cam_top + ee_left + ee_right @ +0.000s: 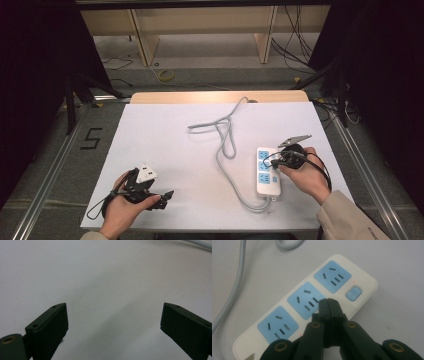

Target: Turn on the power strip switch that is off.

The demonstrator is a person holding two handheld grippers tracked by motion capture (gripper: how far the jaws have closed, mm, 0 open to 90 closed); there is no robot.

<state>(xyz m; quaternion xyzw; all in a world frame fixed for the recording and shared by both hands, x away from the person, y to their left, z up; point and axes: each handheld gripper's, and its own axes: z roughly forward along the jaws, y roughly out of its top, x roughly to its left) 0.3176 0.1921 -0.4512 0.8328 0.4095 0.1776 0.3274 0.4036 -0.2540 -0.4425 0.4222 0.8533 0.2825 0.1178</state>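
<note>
power strip: a white bar (268, 172) with three pale blue socket faces in a row and a small blue button beside the end socket (353, 293); it lies flat on the right half of the table, long side running away from the person.
cord: a grey cable (226, 141) leaves the near end of the strip, curves left, loops in the middle of the table and runs off toward the far edge.
right gripper: held in the right hand (305, 175) at the strip's right side; jaws pressed together with nothing between them, tips (328, 302) over the edge of the middle socket; i cannot tell if they touch it.
left gripper: held in the left hand (127, 207) near the front left corner, well apart from the strip; jaws spread wide (113, 322) above bare table.
table: white top (165, 150), wooden strip along the far edge.
high view: shows both hands, sleeves and the whole cord.
right gripper view: shows the slot pattern of each socket up close.
left gripper view: shows a bit of grey cable at its top right corner.
</note>
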